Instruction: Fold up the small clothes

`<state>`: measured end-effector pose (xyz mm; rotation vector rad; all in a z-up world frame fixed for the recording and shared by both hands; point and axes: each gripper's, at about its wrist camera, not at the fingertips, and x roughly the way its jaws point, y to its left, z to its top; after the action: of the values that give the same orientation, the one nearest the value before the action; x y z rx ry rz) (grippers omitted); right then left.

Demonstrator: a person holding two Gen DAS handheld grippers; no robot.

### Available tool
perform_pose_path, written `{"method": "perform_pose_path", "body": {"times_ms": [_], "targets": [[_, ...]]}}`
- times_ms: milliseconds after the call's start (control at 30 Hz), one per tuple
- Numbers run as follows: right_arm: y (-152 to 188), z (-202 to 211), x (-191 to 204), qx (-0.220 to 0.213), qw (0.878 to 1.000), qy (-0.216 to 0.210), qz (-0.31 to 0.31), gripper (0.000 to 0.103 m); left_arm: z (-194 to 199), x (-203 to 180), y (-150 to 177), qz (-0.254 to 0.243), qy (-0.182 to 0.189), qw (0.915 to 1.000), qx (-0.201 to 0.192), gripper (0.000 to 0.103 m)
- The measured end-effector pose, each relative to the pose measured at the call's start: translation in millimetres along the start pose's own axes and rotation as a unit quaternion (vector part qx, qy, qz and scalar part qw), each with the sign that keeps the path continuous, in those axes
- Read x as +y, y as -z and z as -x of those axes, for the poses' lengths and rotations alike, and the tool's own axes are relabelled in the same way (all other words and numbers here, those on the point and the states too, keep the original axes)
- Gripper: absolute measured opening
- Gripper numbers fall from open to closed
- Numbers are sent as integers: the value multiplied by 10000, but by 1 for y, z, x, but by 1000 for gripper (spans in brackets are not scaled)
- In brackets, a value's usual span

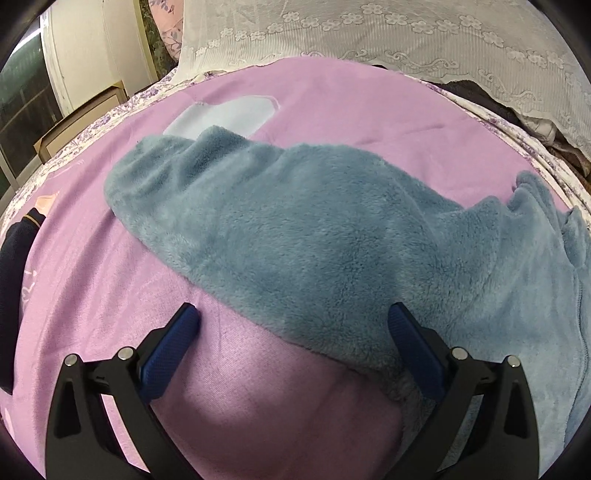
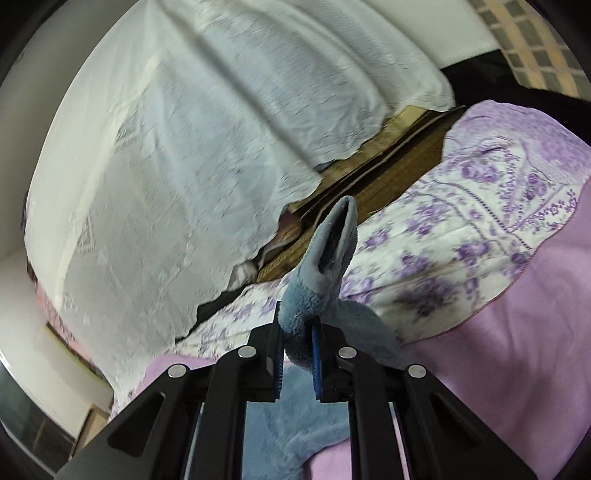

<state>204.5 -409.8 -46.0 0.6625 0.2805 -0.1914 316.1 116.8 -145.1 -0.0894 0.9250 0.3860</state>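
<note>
In the left wrist view, the left gripper [image 1: 293, 317] hangs just above a pink blanket [image 1: 92, 280] with its jaws wide apart, gripping nothing. A fluffy blue garment [image 1: 314, 229] lies spread across the blanket, its near edge reaching between the blue finger pads [image 1: 413, 350] (the right pad touches the fleece). White lace fabric [image 1: 369, 29] drapes behind.

In the right wrist view, the right gripper [image 2: 298, 332] has its jaws pressed together on a fold of the blue garment [image 2: 325, 258], whose cuff sticks up past the fingertips. A floral sheet [image 2: 461, 229] borders the blanket [image 2: 498, 369], beside the lace fabric [image 2: 184, 129].
</note>
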Motion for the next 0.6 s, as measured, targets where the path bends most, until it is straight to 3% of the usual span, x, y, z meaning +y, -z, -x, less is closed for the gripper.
{"method": "perform_pose_path", "body": {"times_ms": [600], "targets": [[34,-36,99,583,9974,-351,240,13,1,-2,1,-11,-101,9999,-9,99]]}}
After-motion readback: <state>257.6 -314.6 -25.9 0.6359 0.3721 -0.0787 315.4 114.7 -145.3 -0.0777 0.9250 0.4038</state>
